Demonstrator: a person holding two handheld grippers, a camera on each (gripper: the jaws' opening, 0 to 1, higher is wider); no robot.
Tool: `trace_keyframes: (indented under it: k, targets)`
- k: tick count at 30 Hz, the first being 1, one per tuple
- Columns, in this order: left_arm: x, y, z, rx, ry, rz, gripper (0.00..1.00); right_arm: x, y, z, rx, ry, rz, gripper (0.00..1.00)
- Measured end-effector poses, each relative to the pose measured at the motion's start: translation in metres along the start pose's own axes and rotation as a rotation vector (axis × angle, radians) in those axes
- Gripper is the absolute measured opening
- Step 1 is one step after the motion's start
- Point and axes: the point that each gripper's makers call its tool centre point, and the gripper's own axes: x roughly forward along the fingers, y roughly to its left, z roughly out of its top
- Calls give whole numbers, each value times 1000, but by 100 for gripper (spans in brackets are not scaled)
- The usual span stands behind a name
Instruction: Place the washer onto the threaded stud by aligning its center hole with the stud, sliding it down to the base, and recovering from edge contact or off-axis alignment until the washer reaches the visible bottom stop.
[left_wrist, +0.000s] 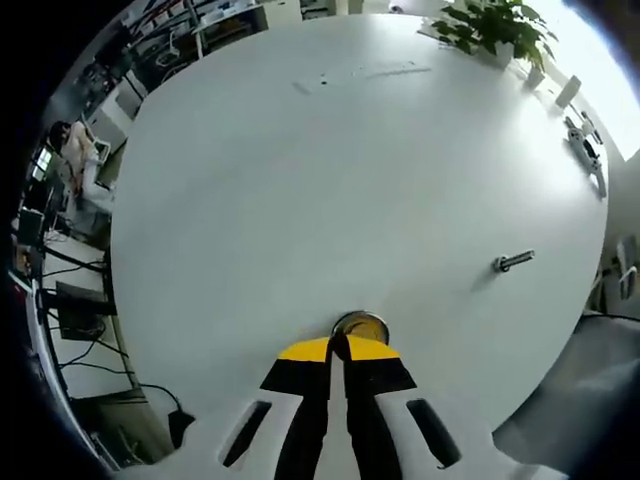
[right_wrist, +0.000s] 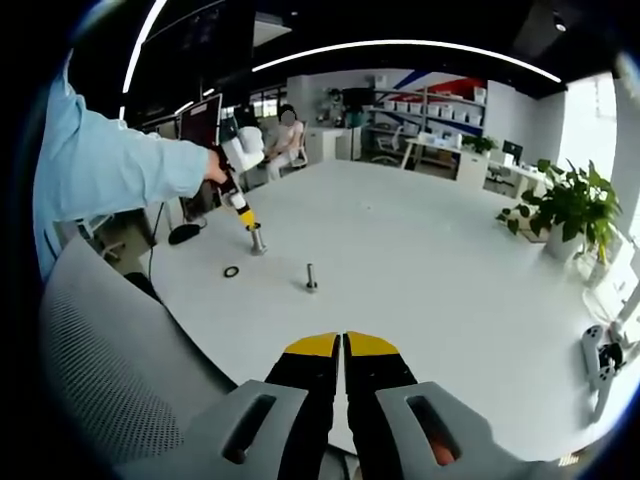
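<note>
On table (right_wrist: 420, 270), left gripper (right_wrist: 247, 222) clamps a metal cylinder (right_wrist: 257, 240); washer (right_wrist: 231, 271) still off stud (right_wrist: 311, 277); right gripper (right_wrist: 344, 345) clenched, empty.

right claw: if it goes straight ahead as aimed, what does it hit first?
Likely the white tabletop; the right claw points above bare table. The upright metal threaded stud sits left of that line. Depth is unclear.
</note>
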Motion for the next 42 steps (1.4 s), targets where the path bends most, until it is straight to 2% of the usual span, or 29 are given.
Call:
trace_keyframes:
  k: [2,4,24,29,30,32,34,42]
  targets:
    - [0,-1,-1,-10,9,-15,2,0,0,0,0,1,2,4]
    - [0,0,0,13,-3,-14,2,0,0,0,-1,2,3,4]
    - [-8,-6,5,24,-39,-63,2,0,1,-1,-3,5,6,4]
    - [-5,-3,6,-66,-53,-112,2,0,1,-1,-1,5,6,4]
    - [-4,-2,5,-64,-53,-118,2,0,1,-1,-1,4,6,4]
    - [-3,0,3,-66,-51,-116,2,0,1,-1,-1,5,5,4]
    - [-5,7,3,-33,-58,-85,2,0,1,-1,0,5,7,4]
    - [-8,15,0,-3,-58,-70,2,1,1,-1,1,5,8,4]
